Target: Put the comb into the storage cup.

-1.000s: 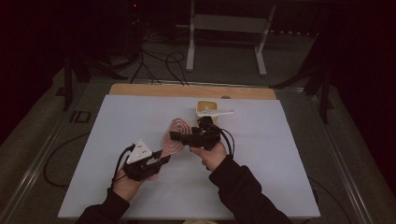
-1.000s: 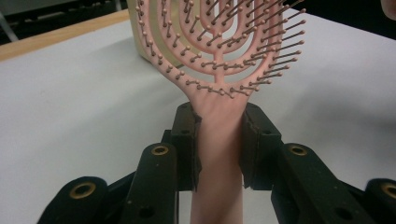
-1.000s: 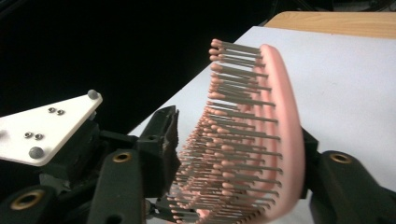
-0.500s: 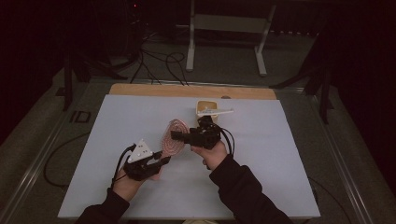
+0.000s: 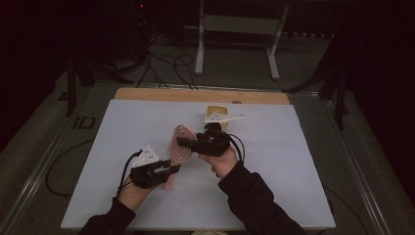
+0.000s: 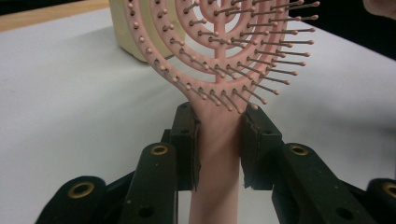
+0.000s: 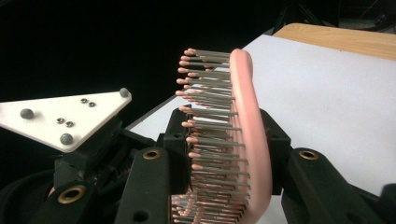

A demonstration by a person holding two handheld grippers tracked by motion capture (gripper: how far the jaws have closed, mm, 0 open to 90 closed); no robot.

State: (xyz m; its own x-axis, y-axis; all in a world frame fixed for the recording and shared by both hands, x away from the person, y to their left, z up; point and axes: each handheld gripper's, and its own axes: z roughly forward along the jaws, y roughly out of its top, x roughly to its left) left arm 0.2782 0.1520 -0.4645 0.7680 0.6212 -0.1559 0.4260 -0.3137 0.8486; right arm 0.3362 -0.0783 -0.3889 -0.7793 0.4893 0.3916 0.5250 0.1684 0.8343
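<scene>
Pink hairbrush (image 5: 179,142) between our two grippers, lifted off the white tabletop (image 5: 122,132) near its middle; in the high view we see its round openwork head tilted up and its handle running down toward our left hand. Our left gripper (image 5: 169,169) clamps the handle; in the left gripper view both black pads press on the neck of the brush (image 6: 217,135) just below the head, and the ball-tipped bristles fan out above the jaws. Our right gripper (image 5: 183,142) comes in from the right at the head of the brush; its jaws have just been closing, and in the right gripper view they now pinch the head edgewise (image 7: 243,140), one pad against the bristle tips, the other against the curved pink back; the grey three-cornered plate of the left gripper (image 7: 65,116) shows beyond, to the left. A cream-coloured box (image 5: 218,111) stands behind the right hand on the far part of the table, apart from the brush; in the left gripper view it sits behind the brush head (image 6: 123,32); a strip of bare wood (image 5: 195,95) edges the table's far side.
</scene>
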